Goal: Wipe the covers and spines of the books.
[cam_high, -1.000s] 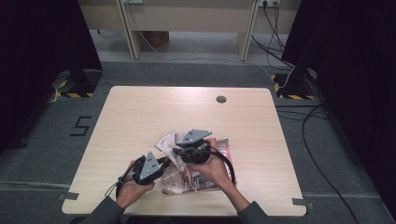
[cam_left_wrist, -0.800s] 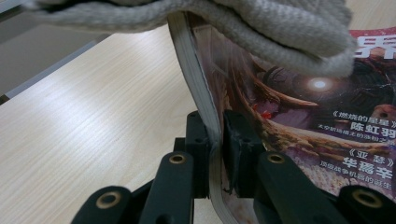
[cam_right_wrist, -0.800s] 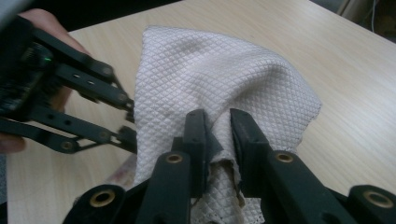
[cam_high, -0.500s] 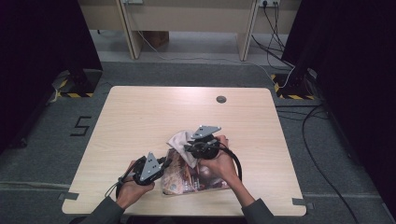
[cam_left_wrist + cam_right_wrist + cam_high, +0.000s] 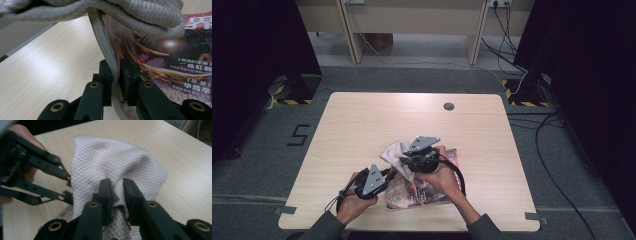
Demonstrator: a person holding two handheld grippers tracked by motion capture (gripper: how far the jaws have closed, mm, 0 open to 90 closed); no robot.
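Wooden table [image 5: 362, 125], magazine [image 5: 432, 192] at near edge, cloth [image 5: 394, 152] draped over its corner. Left gripper [image 5: 115, 75] clamped on magazine edge, right gripper [image 5: 116, 195] pinching cloth. Best to hold magazine steady and wipe cover in slow, flat strokes.

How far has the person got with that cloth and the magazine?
Both grips look made: the left hand-held gripper pinches the magazine at its edge, lifting it off the table, and the right hand-held gripper clamps the white cloth over the cover. Any wiping appears under way; how much remains is unclear.
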